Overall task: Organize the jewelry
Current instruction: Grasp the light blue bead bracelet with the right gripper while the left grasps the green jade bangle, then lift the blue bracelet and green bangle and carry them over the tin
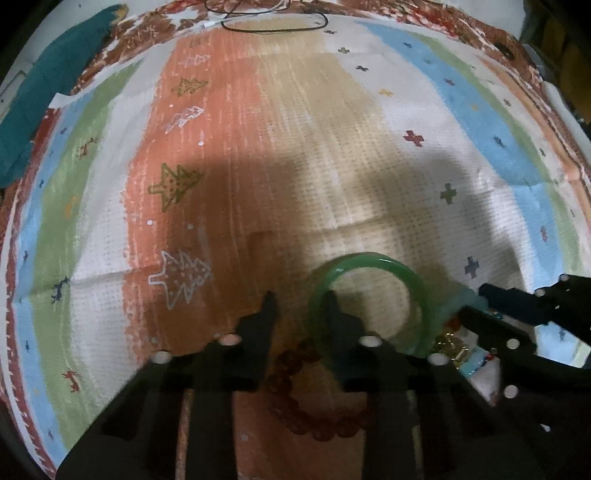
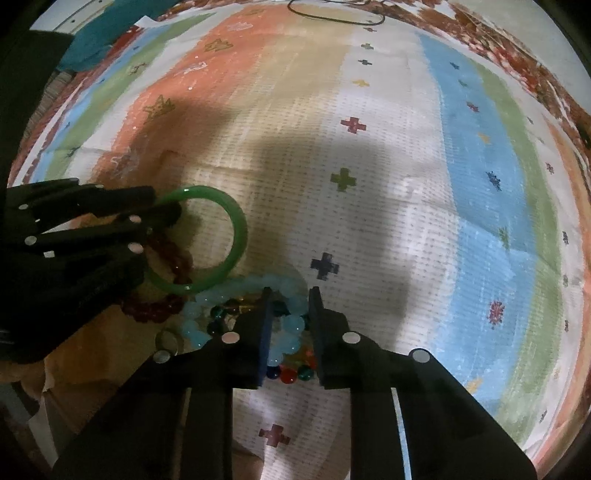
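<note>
A green jade bangle (image 1: 419, 291) lies on the striped cloth, also in the right wrist view (image 2: 236, 236). My left gripper (image 1: 301, 301) is open, its right finger inside the bangle's ring and its left finger outside, over a dark red bead bracelet (image 1: 314, 417). My right gripper (image 2: 290, 295) is open, its fingers on either side of a pale blue bead bracelet (image 2: 291, 325), which lies on a pile with multicoloured beads (image 2: 291, 373) and a small ring (image 2: 168, 339). The left gripper shows at the left of the right wrist view (image 2: 162, 206).
A colourful striped cloth (image 1: 332, 147) with tree and cross patterns covers the surface. A teal cloth (image 1: 48, 85) lies at the far left. A black cable loop (image 1: 273, 24) lies at the far edge. Gold jewelry (image 1: 452, 345) sits beside the bangle.
</note>
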A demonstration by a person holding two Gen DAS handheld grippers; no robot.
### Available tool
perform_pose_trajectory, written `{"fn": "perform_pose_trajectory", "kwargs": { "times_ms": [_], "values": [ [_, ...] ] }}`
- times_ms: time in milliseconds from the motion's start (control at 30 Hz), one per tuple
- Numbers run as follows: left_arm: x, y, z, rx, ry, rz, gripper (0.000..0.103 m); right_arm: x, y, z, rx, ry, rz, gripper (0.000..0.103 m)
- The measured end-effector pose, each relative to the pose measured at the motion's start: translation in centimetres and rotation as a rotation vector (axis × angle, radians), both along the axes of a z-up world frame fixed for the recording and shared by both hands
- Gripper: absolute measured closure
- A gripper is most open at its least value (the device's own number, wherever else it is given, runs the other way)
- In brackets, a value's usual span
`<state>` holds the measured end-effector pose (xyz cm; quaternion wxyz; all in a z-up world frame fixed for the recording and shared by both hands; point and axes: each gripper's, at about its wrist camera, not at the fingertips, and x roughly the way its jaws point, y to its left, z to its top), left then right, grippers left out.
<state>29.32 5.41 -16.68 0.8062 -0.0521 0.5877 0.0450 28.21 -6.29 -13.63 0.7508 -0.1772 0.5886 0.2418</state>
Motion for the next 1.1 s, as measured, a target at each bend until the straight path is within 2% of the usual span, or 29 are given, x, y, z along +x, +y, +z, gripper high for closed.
{"fn": "perform_pose_trajectory", "kwargs": {
  "times_ms": [33,67,267,567,900,1100],
  "values": [
    [0.0,0.0,0.0,-0.003,0.001,-0.001,0.094,0.0,0.1,0.0,0.004,0.003,0.003,0.087],
    [0.0,-0.1,0.0,0.0,0.003,-0.003,0.095,0.0,0.2,0.0,0.01,0.007,0.003,0.089],
    [-0.2,-0.3,0.3,0.013,-0.013,0.003,0.095,-0.3,0.2,0.3,0.016,0.0,0.01,0.091],
    [-1.8,-1.0,2.3,0.012,-0.044,0.032,0.095,-1.7,-0.2,3.1,0.029,-0.068,0.03,0.091],
    [-4.3,-1.0,5.5,0.003,-0.083,0.075,0.095,-2.6,-2.0,7.5,0.128,-0.14,-0.052,0.091],
    [-5.5,-0.7,7.2,0.01,-0.113,0.083,0.095,-3.2,-2.3,8.4,0.13,-0.172,-0.074,0.091]
  ]
}}
